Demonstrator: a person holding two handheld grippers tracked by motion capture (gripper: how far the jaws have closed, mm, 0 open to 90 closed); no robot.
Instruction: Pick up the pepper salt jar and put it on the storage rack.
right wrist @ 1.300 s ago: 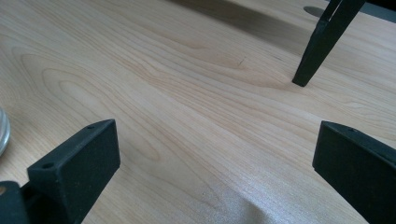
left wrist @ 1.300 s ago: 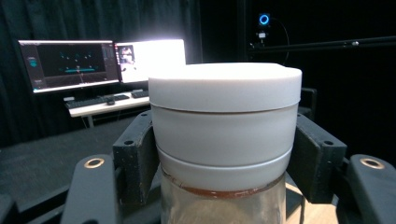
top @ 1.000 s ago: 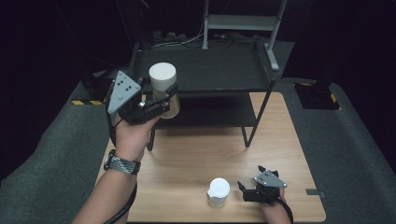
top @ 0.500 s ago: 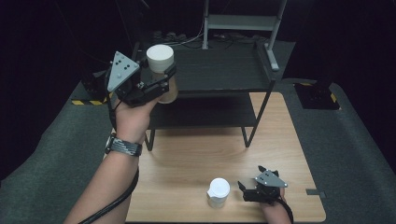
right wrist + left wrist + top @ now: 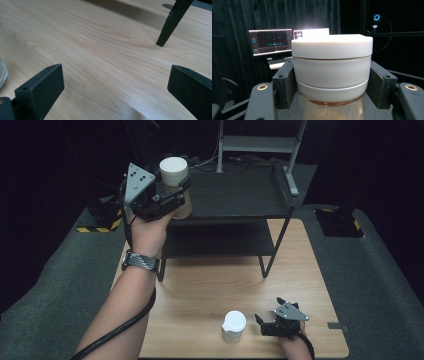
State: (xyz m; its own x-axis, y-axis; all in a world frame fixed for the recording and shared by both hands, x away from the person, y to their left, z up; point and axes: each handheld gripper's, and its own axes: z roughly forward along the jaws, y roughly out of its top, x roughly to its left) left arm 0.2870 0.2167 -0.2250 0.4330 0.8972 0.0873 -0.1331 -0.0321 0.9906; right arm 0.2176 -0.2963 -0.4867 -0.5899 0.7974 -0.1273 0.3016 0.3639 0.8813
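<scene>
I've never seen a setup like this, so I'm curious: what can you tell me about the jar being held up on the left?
The jar is a clear container with a broad white screw-style lid and something brownish inside just below the lid. It stands upright, lifted in the air at the left front corner of the black shelf. The left gripper is shut on it, its black pads pressing the sides just under the lid. Nothing else touches it.

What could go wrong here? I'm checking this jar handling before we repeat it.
1. The left tool grips the white-lidded jar just below its lid, over the black shelf rack; the smooth clear wall might slip between the pads.
2. The jar hangs near the rack's front left edge; set down there, it could tip off.
3. The right tool rests open beside the second jar on the wooden table; a careless move might knock it.
</scene>
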